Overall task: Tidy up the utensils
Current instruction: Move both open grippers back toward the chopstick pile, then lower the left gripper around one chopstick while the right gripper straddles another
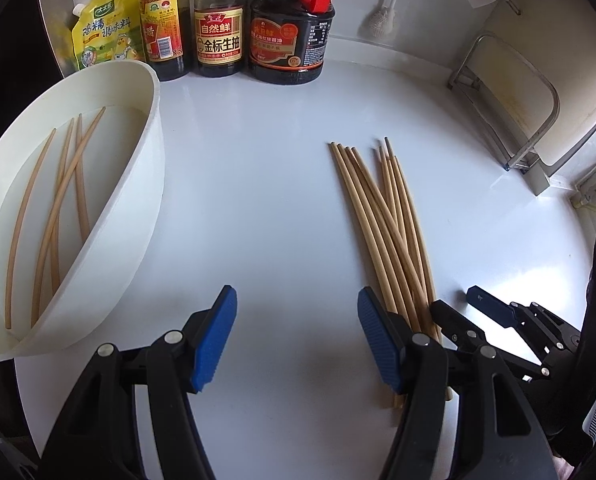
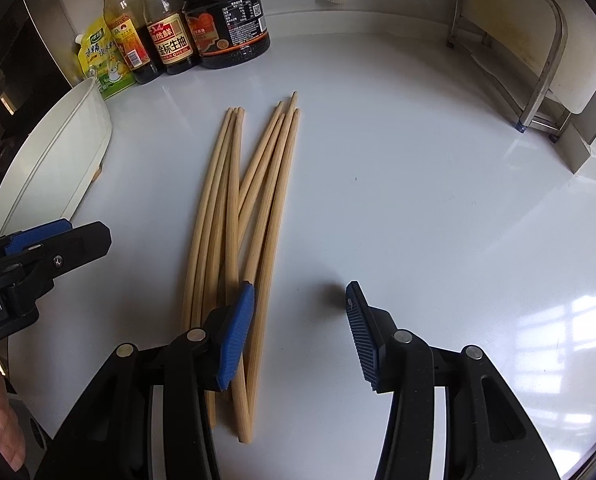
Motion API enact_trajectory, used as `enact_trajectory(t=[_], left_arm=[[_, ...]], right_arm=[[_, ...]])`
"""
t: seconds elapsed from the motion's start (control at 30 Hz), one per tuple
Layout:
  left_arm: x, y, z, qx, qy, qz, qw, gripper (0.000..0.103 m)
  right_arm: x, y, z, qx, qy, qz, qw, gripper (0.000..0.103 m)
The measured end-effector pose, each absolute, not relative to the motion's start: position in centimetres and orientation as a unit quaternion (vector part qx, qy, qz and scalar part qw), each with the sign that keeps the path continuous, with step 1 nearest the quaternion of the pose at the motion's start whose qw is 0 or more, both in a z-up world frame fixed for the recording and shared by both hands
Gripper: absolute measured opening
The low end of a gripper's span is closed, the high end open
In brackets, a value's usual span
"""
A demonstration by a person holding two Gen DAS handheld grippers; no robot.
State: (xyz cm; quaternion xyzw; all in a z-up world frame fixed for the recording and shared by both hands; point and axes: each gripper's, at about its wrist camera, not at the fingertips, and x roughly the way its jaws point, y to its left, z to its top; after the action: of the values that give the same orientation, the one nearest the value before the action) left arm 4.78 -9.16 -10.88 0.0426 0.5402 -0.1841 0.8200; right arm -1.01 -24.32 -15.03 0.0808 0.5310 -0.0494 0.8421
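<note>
- The loose chopsticks (image 2: 238,240) lie in a crossed bundle flat on the white bench (image 2: 418,200), thin tips pointing toward the sauce bottles at the back.
- Four more chopsticks (image 1: 58,208) already lie inside the white oval container (image 1: 146,184), which stands on the bench well to the left of the bundle.
- Your left gripper (image 1: 296,340) hangs over the near end of the bundle's left side with its fingers spread wide and nothing between them; its right blue pad (image 1: 378,344) sits in front of the bundle's near ends, though you cannot tell whether it touches them.
- Your right gripper (image 2: 300,336) is likewise spread and empty, hovering just right of the bundle; its left blue pad (image 2: 236,340) overlaps the rightmost sticks near their thick ends.
- In the right wrist view your left gripper's tip (image 2: 58,244) shows left of the bundle, between it and the container.
- Behind the bundle stand a large dark sauce jug with a red cap (image 2: 226,20), two slimmer sauce bottles (image 2: 168,36) and a yellow seasoning pouch (image 2: 100,60).
- To the right of the bundle, against the wall, a metal rack (image 2: 538,60) holds a pale cutting board.
</note>
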Motion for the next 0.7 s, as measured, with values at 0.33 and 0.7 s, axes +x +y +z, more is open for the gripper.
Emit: enact_trajectory(t=[0.33, 0.7], left_arm=[[4.4, -10.5, -11.7, 0.040, 0.543, -0.194, 0.816, 0.062], [3.8, -13.0, -13.4, 0.052, 0.545, -0.204, 0.811, 0.064]], right_arm=[[-1.5, -25.7, -15.0, 0.071, 0.529, -0.060, 0.844, 0.046], [-2.2, -28.4, -15.0, 0.075, 0.524, -0.069, 0.846, 0.046]])
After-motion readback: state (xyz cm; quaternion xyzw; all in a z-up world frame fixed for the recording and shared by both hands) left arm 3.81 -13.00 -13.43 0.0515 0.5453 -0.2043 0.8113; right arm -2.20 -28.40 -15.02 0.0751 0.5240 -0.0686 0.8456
